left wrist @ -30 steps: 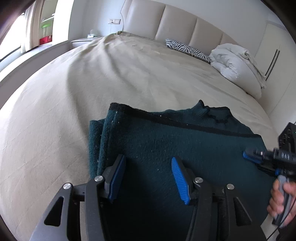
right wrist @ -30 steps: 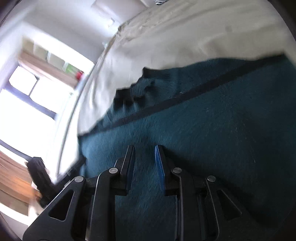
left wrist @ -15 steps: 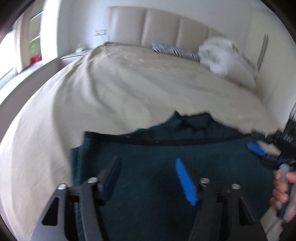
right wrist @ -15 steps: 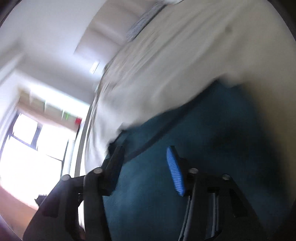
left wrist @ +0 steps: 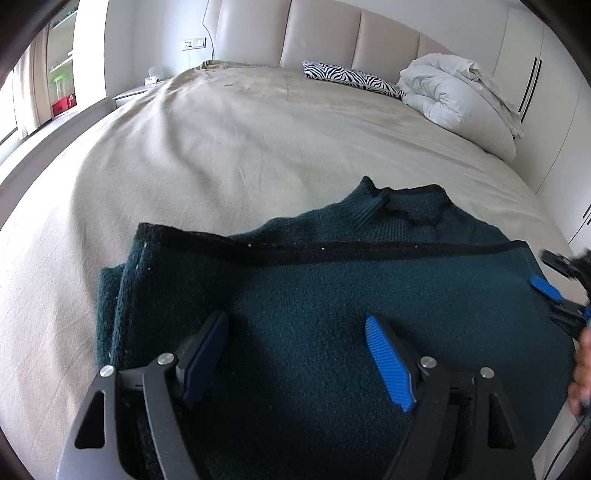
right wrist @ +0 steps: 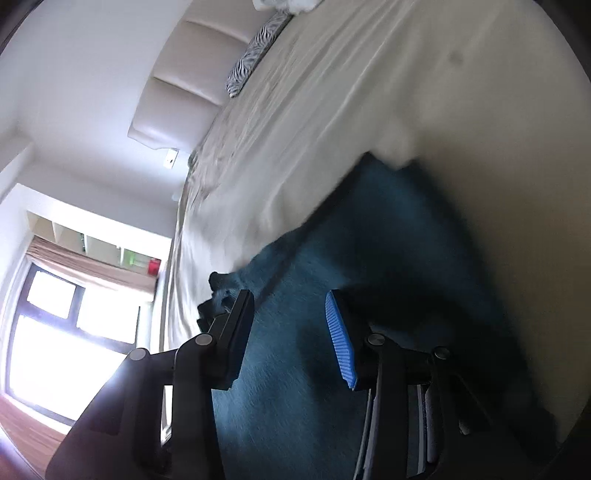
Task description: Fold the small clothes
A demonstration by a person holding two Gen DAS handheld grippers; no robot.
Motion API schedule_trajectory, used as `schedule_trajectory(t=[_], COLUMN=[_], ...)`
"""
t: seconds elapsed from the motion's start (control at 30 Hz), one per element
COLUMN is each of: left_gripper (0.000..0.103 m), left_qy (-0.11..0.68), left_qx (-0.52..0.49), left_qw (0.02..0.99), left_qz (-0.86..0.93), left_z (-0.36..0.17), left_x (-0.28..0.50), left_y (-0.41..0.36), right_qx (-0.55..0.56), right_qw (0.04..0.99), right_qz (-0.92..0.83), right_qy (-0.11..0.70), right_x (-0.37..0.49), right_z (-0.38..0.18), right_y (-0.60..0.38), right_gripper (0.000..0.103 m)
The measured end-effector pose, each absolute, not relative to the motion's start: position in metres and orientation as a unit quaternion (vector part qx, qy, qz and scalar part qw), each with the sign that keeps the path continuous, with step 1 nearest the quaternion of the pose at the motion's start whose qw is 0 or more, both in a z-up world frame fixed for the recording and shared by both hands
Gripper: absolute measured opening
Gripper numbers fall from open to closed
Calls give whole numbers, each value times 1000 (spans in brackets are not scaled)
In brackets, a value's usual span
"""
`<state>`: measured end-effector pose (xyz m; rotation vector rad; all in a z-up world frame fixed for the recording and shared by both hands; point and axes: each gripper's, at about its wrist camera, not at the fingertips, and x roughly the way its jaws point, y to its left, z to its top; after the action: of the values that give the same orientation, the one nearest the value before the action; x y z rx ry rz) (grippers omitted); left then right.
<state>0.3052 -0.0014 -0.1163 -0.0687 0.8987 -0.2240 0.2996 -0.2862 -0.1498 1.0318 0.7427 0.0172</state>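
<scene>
Bedroom scene: wide bed under a beige cotton sheet [left wrist: 229, 147] is serving as the folding surface, padded cream headboard [left wrist: 321, 33] at the far end, zebra-print pillow [left wrist: 347, 75] and a bundled white duvet [left wrist: 454, 96] pushed up against it, well apart from the work, so the near half is staying free for the garment

Dark teal knitted sweater with black trim [left wrist: 332, 295] is lying flat on the near part of the bed, bottom half doubled up over the body so the black hem band is running straight across below the collar, which is poking out toward the headboard. My read: one crosswise fold is in, edges are being left lined up for the next fold; narrower layer sticking out on the left side probably still needs tucking

Left gripper [left wrist: 297, 350] is hovering over the near-left area of the sweater, angled steeply down, blue pads spread wide after just opening further, nothing pinched between them. Looks like a release after laying the fold

Right gripper [right wrist: 290, 332] is rolled hard to one side, so its view is tilted and blurred; jaws are standing apart, having just been closing a little, teal knit showing beyond the gap but pads not pressing on it. In the left view it is sitting just off the sweater's right edge, a hand [left wrist: 581, 369] wrapped round its handle
</scene>
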Motion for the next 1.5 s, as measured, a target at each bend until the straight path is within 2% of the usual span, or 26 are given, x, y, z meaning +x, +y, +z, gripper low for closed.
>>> schedule_trajectory(t=[0.2,0.43,0.53,0.9,0.93,1.0,1.1,1.3,1.43,1.5], left_gripper=[79,79,79,78,78,77,70,70,81,83], left_qy=[432,430,427,431,429,424,421,402,373,369], left_qx=[-31,-28,-29,-41,-49,-62,-74,-121,-137,-139], left_qw=[895,896,897,893,893,894,895,902,910,908], left_qz=[-107,-107,-108,-126,-129,-130,-131,-102,-122,-139], left_z=[-116,-116,-116,-104,-102,-100,-97,-73,-48,-42], left_x=[305,305,302,261,249,230,208,162,148,152], left_y=[-3,-3,-2,15,24,39,55,85,75,65], right_qx=[438,377,412,536,548,530,535,555,570,571], right_qw=[796,759,750,786,784,797,792,782,765,759], right_qz=[166,256,251,50,29,-34,-60,-47,-9,-9], right_qy=[383,465,452,304,288,288,287,280,300,313], right_x=[278,298,303,224,211,193,169,136,116,124], right_z=[-135,-165,-179,-175,-172,-164,-162,-161,-154,-153], right_y=[-194,-82,-99,-298,-310,-319,-329,-310,-293,-271], right_gripper=[46,44,42,41,45,52,52,62,63,63])
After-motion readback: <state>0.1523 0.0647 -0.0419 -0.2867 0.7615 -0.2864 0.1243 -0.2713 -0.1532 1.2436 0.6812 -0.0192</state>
